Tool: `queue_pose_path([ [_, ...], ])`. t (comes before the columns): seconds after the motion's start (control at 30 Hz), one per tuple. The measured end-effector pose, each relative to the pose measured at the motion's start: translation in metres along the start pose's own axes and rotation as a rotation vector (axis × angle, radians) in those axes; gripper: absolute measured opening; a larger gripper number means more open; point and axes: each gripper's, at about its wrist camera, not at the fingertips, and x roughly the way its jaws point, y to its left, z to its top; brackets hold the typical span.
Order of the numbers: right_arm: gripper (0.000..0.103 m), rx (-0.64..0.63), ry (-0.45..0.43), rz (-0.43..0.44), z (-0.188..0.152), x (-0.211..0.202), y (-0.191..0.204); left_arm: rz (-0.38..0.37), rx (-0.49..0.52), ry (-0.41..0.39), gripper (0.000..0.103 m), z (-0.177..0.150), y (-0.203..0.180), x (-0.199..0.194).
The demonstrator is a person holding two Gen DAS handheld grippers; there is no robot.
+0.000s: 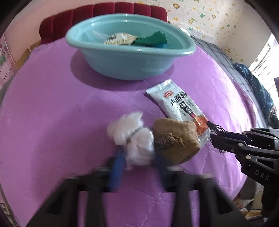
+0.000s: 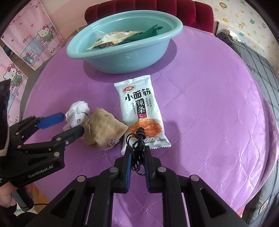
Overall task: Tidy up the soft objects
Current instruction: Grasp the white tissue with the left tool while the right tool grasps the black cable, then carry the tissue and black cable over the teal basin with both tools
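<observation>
A crumpled white plastic bag (image 1: 134, 138) (image 2: 76, 113) lies on the purple table next to a brown burlap pouch (image 1: 176, 139) (image 2: 102, 131). My left gripper (image 1: 137, 160) (image 2: 69, 122) is open with its blue-padded jaws on either side of the white bag. A white snack packet (image 2: 141, 111) (image 1: 179, 104) lies to the right. My right gripper (image 2: 137, 150) (image 1: 213, 135) is shut on a tangled black earphone cable (image 2: 137, 143) above the packet's near end. A teal basin (image 2: 122, 57) (image 1: 125, 64) at the back holds a snack bag and a green cloth.
The round table has a quilted purple cover (image 2: 209, 104). A red padded chair (image 1: 104, 14) stands behind the basin. A dark wire rack (image 2: 258, 59) and dark clothing are at the right.
</observation>
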Motion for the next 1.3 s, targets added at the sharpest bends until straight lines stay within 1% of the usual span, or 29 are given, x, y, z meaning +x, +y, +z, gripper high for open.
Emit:
queue_pose_path([
  [0.07, 0.013, -0.002, 0.006, 0.003, 0.002, 0.001, -0.002, 0.003, 0.007, 0.007, 0.008, -0.002, -0.002, 0.0],
  [0.33, 0.013, -0.02, 0.021, 0.016, 0.007, 0.003, -0.002, 0.008, 0.001, -0.017, 0.006, -0.003, -0.007, -0.02],
  [0.67, 0.013, -0.04, -0.003, 0.025, 0.012, -0.013, -0.001, 0.022, 0.011, -0.045, 0.006, -0.004, -0.01, -0.039],
  [0.87, 0.013, -0.05, -0.026, 0.016, 0.018, -0.026, 0.001, 0.017, 0.029, -0.072, 0.006, -0.003, -0.009, -0.058],
  [1.0, 0.013, -0.053, -0.037, 0.01, 0.024, -0.035, 0.001, 0.006, 0.05, -0.093, 0.006, 0.001, -0.013, -0.072],
  [1.13, 0.013, -0.061, -0.053, 0.009, 0.033, -0.045, 0.004, -0.017, 0.054, -0.097, 0.006, 0.009, -0.016, -0.08],
  [1.3, 0.013, -0.075, -0.074, 0.004, 0.045, -0.056, 0.009, -0.01, 0.087, -0.118, 0.006, 0.021, -0.022, -0.092],
])
